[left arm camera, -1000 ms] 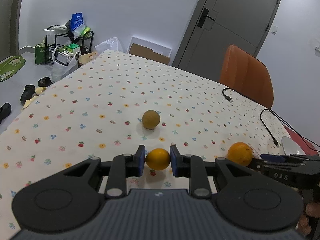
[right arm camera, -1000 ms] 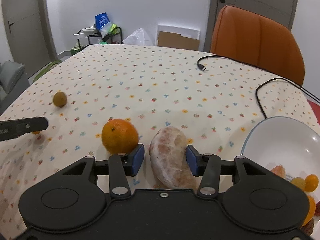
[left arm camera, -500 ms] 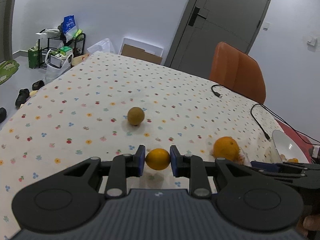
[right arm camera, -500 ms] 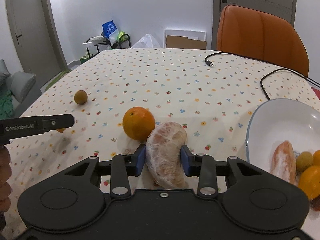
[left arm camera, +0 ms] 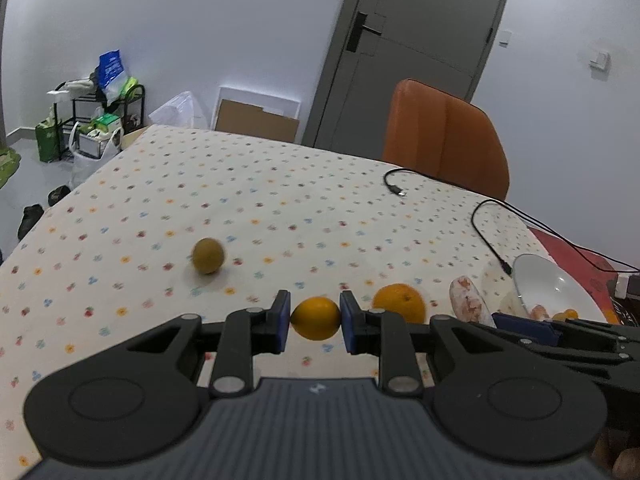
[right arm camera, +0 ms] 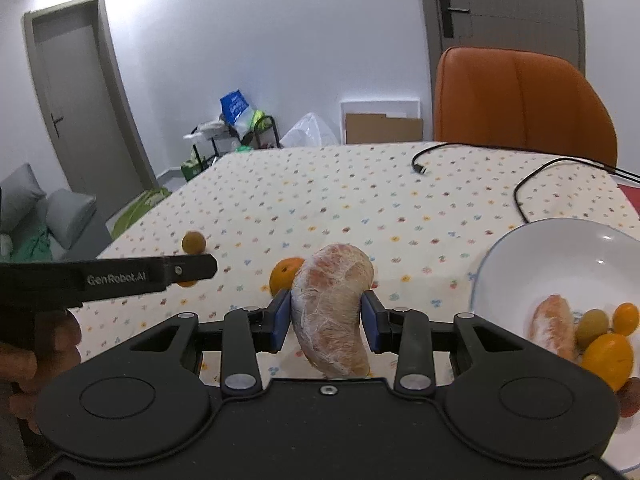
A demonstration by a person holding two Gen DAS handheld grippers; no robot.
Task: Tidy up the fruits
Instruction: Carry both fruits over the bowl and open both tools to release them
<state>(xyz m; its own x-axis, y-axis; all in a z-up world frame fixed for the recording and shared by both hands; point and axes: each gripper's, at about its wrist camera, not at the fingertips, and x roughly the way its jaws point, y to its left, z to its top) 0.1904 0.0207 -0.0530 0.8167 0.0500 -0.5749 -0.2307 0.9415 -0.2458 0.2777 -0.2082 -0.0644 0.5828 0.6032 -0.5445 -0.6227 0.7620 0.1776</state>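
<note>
The left tool (left arm camera: 315,317) grips a small yellow-orange citrus (left arm camera: 315,318) between its blue pads (left arm camera: 282,320), one pad pressed to each side of the fruit. In the left wrist view the fruit appears clear of the flowered cloth of the desk (left arm camera: 280,208), near the desk's near edge. Beyond it, toward the left side of the desk, a dull olive-brown round fruit (left arm camera: 208,256) rests alone on the cloth. Just right of the held citrus sits a larger orange (left arm camera: 399,303) on the cloth.

The right tool (right arm camera: 326,316) is clamped on a peeled pomelo segment (right arm camera: 332,312), pale pink under white pith, which stands roughly upright between the pads and curves down below them. In the right wrist view the orange (right arm camera: 282,276) lies just behind the segment, partly hidden by it, and the olive-brown fruit (right arm camera: 193,242) shows farther toward the left edge of the desk. The left tool's arm, marked GenRobot.AI, crosses the left of that view, with a hand (right arm camera: 36,356) gripping it below.

A white bowl (right arm camera: 520,264) stands at the right edge of the desk, beside the held segment. It holds another peeled segment (right arm camera: 554,326), a greenish round fruit (right arm camera: 591,323) and two small orange ones (right arm camera: 608,358). Two black cables (left arm camera: 486,232) trail across the far right corner of the desk, in front of an orange chair (left arm camera: 444,140).
</note>
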